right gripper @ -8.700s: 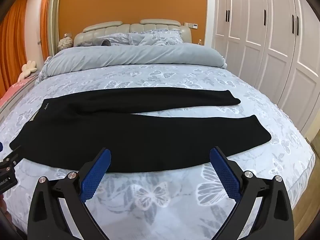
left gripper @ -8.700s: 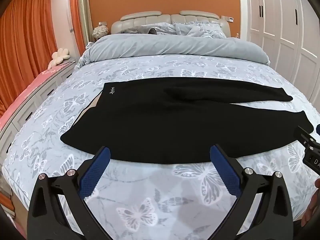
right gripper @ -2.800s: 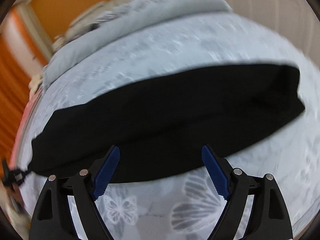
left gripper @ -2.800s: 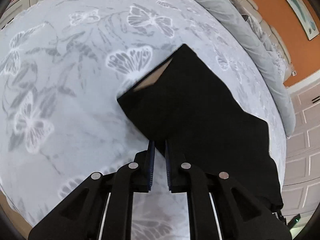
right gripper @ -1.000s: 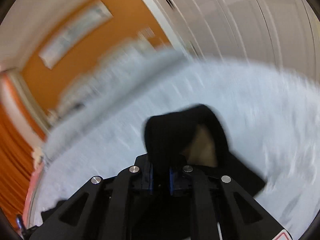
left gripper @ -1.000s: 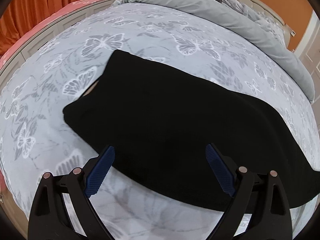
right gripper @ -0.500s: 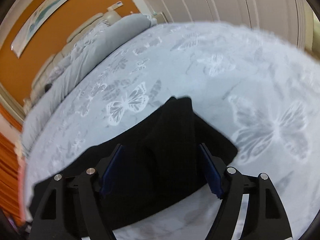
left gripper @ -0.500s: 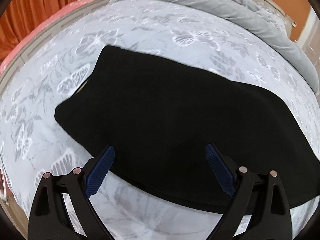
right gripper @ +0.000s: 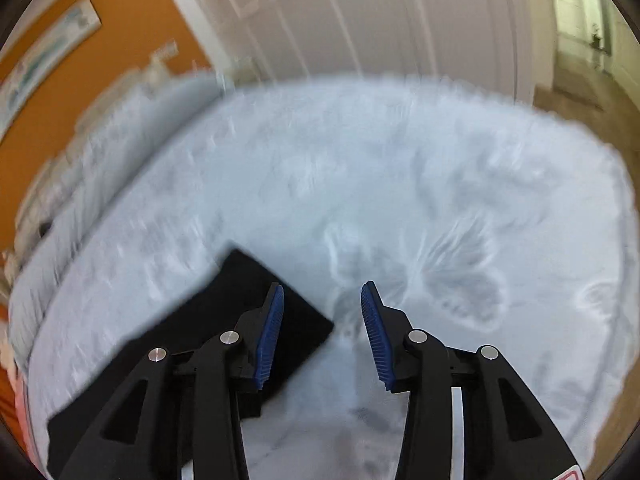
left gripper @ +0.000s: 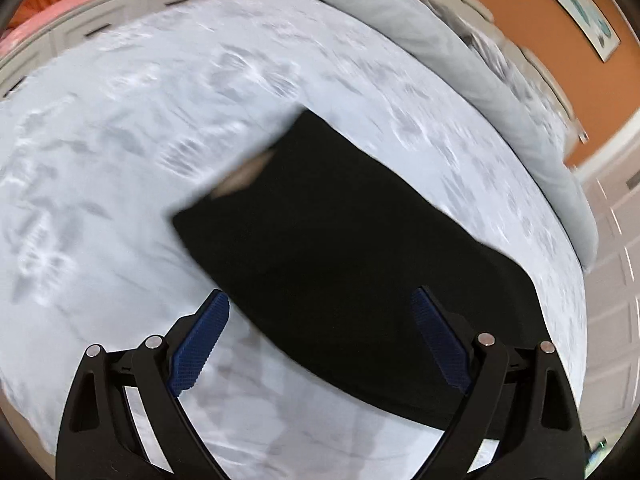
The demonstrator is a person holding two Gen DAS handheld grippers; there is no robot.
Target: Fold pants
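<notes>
Black pants [left gripper: 352, 248] lie flat on the bed, folded lengthwise with one leg over the other. The waistband end points up-left in the left wrist view and shows a tan lining. My left gripper [left gripper: 320, 344] is open and empty, hovering over the near edge of the pants by the waist end. In the right wrist view the leg-cuff end of the pants [right gripper: 224, 328] lies at lower left. My right gripper [right gripper: 322, 334] is open about halfway and empty, just past the cuff corner over the bedspread. Both views are motion-blurred.
The bed carries a pale blue butterfly-print cover [left gripper: 120, 160] and a grey duvet [left gripper: 440, 60] rolled back toward the headboard. White wardrobe doors [right gripper: 380, 20] stand beyond the bed's right side. An orange wall [left gripper: 540, 20] is behind the headboard.
My left gripper has swung toward the waist end and stays open. My right gripper has moved right, off the cuff end, and its jaws have narrowed. The pants lie still.
</notes>
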